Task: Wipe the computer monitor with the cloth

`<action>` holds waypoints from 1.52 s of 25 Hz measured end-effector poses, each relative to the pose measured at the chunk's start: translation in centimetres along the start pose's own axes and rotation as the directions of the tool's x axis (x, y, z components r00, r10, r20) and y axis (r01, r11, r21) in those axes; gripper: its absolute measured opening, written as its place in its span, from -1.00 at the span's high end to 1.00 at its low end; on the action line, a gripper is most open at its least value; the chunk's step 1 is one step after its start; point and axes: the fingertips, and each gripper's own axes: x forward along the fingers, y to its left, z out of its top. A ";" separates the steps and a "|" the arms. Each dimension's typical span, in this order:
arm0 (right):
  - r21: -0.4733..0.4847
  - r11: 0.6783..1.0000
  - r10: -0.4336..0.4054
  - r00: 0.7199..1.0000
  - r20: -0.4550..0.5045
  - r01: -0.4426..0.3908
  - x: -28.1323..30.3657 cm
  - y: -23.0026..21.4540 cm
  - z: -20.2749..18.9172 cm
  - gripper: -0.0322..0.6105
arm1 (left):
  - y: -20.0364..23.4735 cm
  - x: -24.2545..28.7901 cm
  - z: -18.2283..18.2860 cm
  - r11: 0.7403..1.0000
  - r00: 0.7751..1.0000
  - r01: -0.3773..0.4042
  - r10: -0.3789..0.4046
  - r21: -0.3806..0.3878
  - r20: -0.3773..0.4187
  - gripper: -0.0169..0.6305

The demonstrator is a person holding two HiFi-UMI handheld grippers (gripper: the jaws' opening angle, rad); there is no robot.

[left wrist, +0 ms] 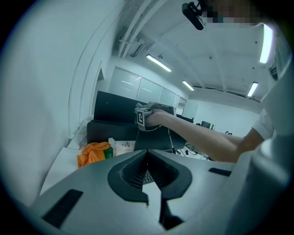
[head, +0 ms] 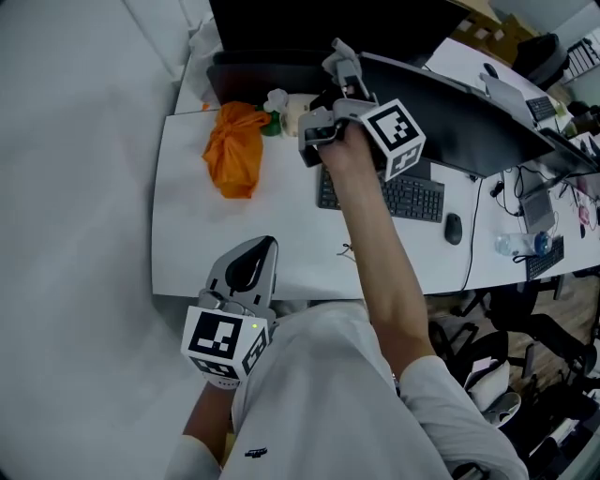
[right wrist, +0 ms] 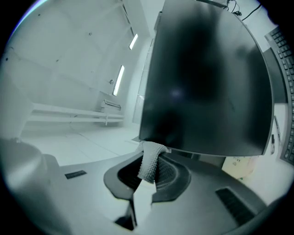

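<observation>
The black monitor (head: 469, 127) stands on the white desk (head: 187, 234), and its dark screen (right wrist: 206, 78) fills the right gripper view. My right gripper (head: 343, 67) is raised at the monitor's left edge, shut on a small grey textured cloth (right wrist: 149, 166). The cloth sticks up between the jaws and touches the screen's lower left corner. My left gripper (head: 251, 267) hangs low at the desk's near edge, shut with nothing in it (left wrist: 147, 152). From the left gripper view, the right hand and its marker cube (left wrist: 143, 117) show in front of the monitor.
An orange bag (head: 234, 148) and white packets (head: 291, 108) lie on the desk at the left. A black keyboard (head: 394, 195) and a mouse (head: 454, 228) sit under the monitor. A second dark screen (head: 319, 28) stands at the back. Cables, a bottle (head: 520, 246) and chairs crowd the right.
</observation>
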 end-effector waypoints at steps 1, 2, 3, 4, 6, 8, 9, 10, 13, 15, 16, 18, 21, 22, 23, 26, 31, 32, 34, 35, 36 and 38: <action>-0.001 1.000 0.014 1.000 0.003 -0.014 0.0 0.8 0.2 0.81 | 0.0 0.0 0.2 1.000 1.000 0.002 -0.002 0.002 0.006 0.89; -0.002 1.000 0.030 1.000 0.007 -0.030 0.1 1.5 0.4 0.81 | 0.0 0.0 0.5 1.000 1.000 0.005 -0.005 0.004 0.011 0.89; -0.001 0.999 0.044 0.999 0.012 -0.044 0.0 2.1 0.6 0.81 | 0.0 0.0 0.7 1.000 1.000 0.007 -0.007 0.007 0.016 0.89; 0.001 0.998 0.055 0.998 0.018 -0.055 0.0 2.7 0.9 0.81 | 0.0 0.0 0.9 1.000 1.000 0.010 -0.010 0.009 0.021 0.89; 0.024 0.997 0.069 0.997 0.038 -0.070 -0.2 3.6 1.7 0.81 | -0.2 0.0 1.2 1.000 0.999 0.015 -0.016 0.013 0.029 0.89; 0.077 0.994 0.068 0.996 0.066 -0.073 -0.4 3.9 2.9 0.81 | -0.4 0.1 1.5 1.000 0.999 0.022 -0.023 0.016 0.035 0.89; 0.108 0.991 0.064 0.995 0.083 -0.073 -0.6 3.8 3.6 0.81 | -0.5 0.1 1.6 1.000 0.999 0.026 -0.026 0.018 0.037 0.89; 0.141 0.987 0.059 0.993 0.101 -0.073 -0.7 3.5 4.3 0.81 | -0.6 0.2 1.6 0.999 0.999 0.030 -0.031 0.019 0.037 0.89; 0.234 0.969 0.043 0.987 0.156 -0.079 -1.5 2.5 6.6 0.81 | -1.0 0.4 1.7 0.999 0.998 0.046 -0.046 0.025 0.035 0.89; 0.278 0.957 0.033 0.981 0.190 -0.086 -2.3 2.7 7.8 0.81 | -1.3 0.6 1.8 0.998 0.998 0.055 -0.056 0.031 0.034 0.89; 0.292 0.952 0.029 0.978 0.204 -0.090 -2.7 2.7 8.5 0.81 | -1.4 0.7 1.8 0.998 0.998 0.061 -0.062 0.034 0.033 0.89; 0.303 0.948 0.025 0.974 0.227 -0.095 -3.2 2.2 10.1 0.81 | -1.8 1.1 1.9 0.996 0.997 0.075 -0.076 0.041 0.031 0.89; 0.279 0.956 0.014 0.967 0.254 -0.087 -4.0 1.8 12.3 0.81 | -2.4 1.6 1.9 0.994 0.995 0.097 -0.098 0.049 0.022 0.89; 0.268 0.960 0.012 0.965 0.260 -0.084 -4.4 1.7 13.1 0.81 | -2.7 1.7 1.9 0.993 0.994 0.103 -0.104 0.050 0.019 0.89; 0.258 0.963 0.010 0.964 0.266 -0.081 -4.8 1.8 13.9 0.82 | -3.1 1.8 1.9 0.993 0.994 0.110 -0.111 0.053 0.016 0.89; 0.216 0.974 0.006 0.960 0.281 -0.069 -6.1 1.9 16.5 0.81 | -4.6 2.2 1.9 0.990 0.991 0.131 -0.131 0.059 0.007 0.89; 0.108 0.994 0.002 0.957 0.290 -0.035 -6.8 0.4 19.4 0.81 | -4.4 3.6 2.3 0.985 0.986 0.164 -0.165 0.062 0.010 0.89; 0.084 0.996 0.001 0.957 0.290 -0.027 -7.2 0.2 20.0 0.81 | -4.6 3.7 2.4 0.984 0.985 0.169 -0.170 0.062 0.012 0.89; 0.033 0.999 0.010 0.958 0.288 -0.020 -8.0 0.4 21.0 0.81 | -4.6 4.1 2.6 0.982 0.984 0.177 -0.178 0.062 0.016 0.89; 0.003 1.000 0.021 0.958 0.287 -0.023 -8.4 0.8 21.4 0.81 | -4.6 4.3 2.7 0.981 0.983 0.181 -0.183 0.062 0.018 0.89; -0.031 0.999 0.035 0.958 0.285 -0.027 -9.0 1.2 21.8 0.81 | -4.6 4.5 2.8 0.981 0.982 0.186 -0.188 0.062 0.020 0.89; -0.089 0.996 0.049 0.960 0.274 -0.025 -10.4 2.3 22.3 0.81 | -4.8 4.8 3.0 0.978 0.980 0.196 -0.198 0.064 0.021 0.89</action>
